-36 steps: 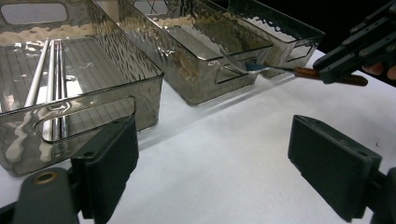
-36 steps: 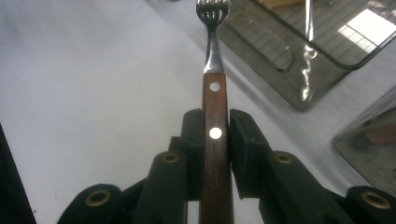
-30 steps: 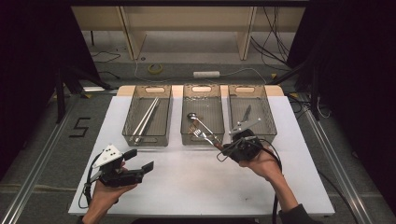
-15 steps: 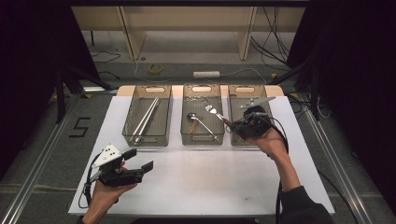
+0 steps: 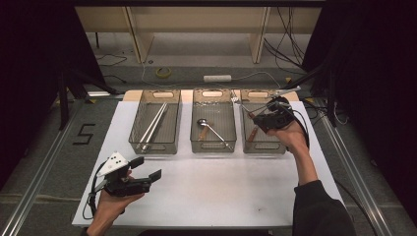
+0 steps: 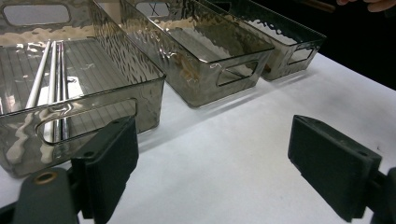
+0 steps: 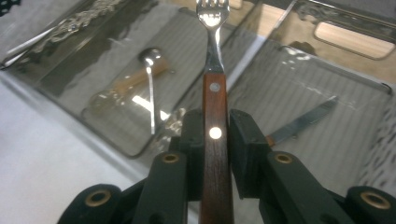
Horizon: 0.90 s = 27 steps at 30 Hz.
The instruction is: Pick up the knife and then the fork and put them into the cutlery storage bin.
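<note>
The right gripper has its fingers clamped on the wooden handle of a fork, whose long axis runs straight out along the fingers, tines toward twelve o'clock in the right gripper view. In the high view the fork hangs over the right bin, where what looks like a knife lies at about three o'clock from the fork. The right hand is the nearer one; the left gripper waits low over the bench, fingers spread and empty.

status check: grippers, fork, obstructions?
Right gripper shut on fork, over the right bin. Left gripper open, idle above table. Knife in that bin.
</note>
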Motion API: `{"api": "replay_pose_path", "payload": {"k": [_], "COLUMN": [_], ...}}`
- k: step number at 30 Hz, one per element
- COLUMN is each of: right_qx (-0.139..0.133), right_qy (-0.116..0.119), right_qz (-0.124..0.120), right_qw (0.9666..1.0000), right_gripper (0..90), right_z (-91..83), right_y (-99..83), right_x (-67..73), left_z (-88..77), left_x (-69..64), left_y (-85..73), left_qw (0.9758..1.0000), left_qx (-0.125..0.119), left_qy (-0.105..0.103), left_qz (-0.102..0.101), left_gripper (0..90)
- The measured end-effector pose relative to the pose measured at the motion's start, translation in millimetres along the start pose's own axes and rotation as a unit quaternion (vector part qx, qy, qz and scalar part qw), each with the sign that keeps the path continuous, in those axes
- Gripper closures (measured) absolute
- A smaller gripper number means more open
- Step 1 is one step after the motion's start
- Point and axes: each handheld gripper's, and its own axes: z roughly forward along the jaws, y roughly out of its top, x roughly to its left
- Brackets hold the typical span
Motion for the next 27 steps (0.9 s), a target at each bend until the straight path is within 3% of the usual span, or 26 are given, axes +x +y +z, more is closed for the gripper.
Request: {"api": "replay_pose_path", "payload": {"k": [14, 27], "right_qx": [0.013, 0.037], "right_qy": [-0.039, -0.066], "right_qz": [0.049, 0.068], "right_qw": [0.9979, 0.9948], "right_gripper": [77.2, 77.2], "right_z": [14.3, 27.2], "right_y": [8.6, 5.3], "right_x": [-28.5, -39.0], "left_z": [-0.7, -1.0], "left_x": [0.3, 0.1], "left_y": [0.1, 0.0], "left_qw": [1.0000, 1.0000], "left_qx": [-0.002, -0.002], "left_qy": [0.000, -0.001], "left_qz": [0.000, 0.000], "left_gripper": [16.0, 16.0]}}
